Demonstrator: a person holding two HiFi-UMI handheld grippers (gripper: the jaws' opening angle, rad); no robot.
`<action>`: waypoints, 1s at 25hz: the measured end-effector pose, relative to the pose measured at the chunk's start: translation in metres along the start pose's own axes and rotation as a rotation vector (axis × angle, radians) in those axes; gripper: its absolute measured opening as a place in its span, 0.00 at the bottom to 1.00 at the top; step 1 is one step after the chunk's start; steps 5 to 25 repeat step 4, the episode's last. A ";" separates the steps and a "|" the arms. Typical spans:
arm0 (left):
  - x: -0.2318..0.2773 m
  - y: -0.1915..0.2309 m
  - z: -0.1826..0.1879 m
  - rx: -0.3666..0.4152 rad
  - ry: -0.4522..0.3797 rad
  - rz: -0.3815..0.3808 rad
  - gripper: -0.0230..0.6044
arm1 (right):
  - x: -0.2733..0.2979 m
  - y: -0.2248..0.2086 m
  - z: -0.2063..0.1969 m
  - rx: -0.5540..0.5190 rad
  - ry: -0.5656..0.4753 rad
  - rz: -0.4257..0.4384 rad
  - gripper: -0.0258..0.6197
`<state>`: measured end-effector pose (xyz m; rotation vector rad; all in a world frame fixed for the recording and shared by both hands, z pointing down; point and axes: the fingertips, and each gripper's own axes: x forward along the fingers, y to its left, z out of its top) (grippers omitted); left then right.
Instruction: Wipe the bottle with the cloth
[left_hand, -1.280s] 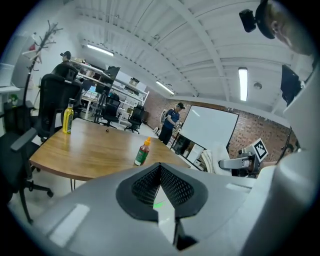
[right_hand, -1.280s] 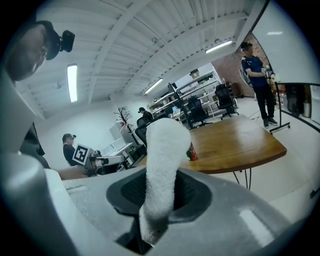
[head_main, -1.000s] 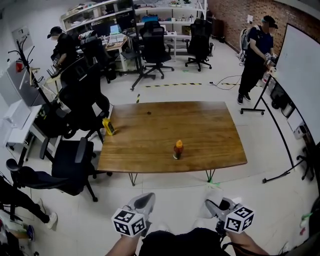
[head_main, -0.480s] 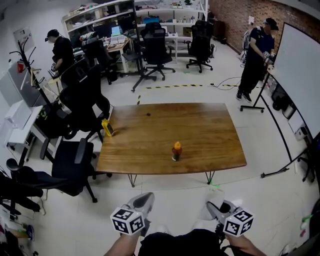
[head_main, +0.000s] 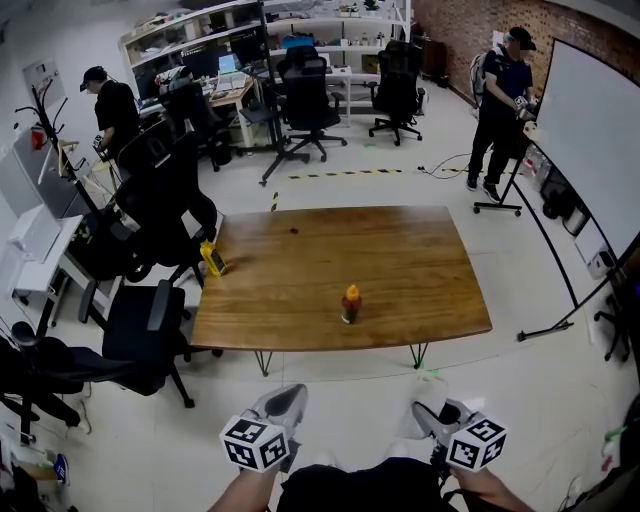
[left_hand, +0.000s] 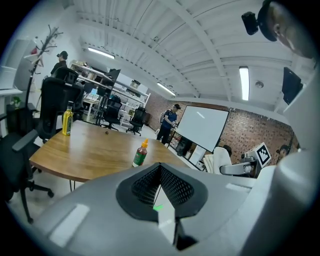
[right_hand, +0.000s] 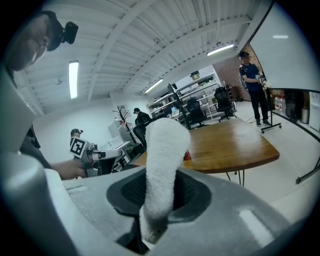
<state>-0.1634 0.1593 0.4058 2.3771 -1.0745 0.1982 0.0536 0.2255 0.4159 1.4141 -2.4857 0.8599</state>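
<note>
Our bottle (head_main: 351, 303) stands upright on the worktop (head_main: 420, 260), close to its near edge and a little right of that edge's middle. Its long axis is vertical and its orange cap is on top. It is well apart from the yellow bottle (head_main: 213, 256) at the left edge.

We are standing back from the worktop, with a stretch of floor (head_main: 340, 372) between us and it. The bottle lies ahead of both hands and roughly between them.

The left gripper (left_hand: 160, 171) has its fingers (left_hand: 176, 186) pressed together with nothing between them. From its own view the bottle sits just left of the line it points along.

The right gripper (right_hand: 161, 187) is pinching the white cloth (right_hand: 163, 150), which stands up out of the fingers. In that view the bottle shows only as a red sliver beside the cloth's right edge.

We judge neither hand clearly nearer. Both must travel forward to the near edge: the left to spread and take the bottle round its body, and the right to bring the cloth against its side.
</note>
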 end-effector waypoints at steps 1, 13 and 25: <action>0.000 0.000 0.000 0.003 0.001 -0.001 0.06 | 0.001 0.000 -0.001 0.002 0.002 0.000 0.16; 0.000 -0.001 0.002 0.009 0.003 -0.006 0.06 | 0.003 0.001 -0.002 0.005 0.006 -0.002 0.16; 0.000 -0.001 0.002 0.009 0.003 -0.006 0.06 | 0.003 0.001 -0.002 0.005 0.006 -0.002 0.16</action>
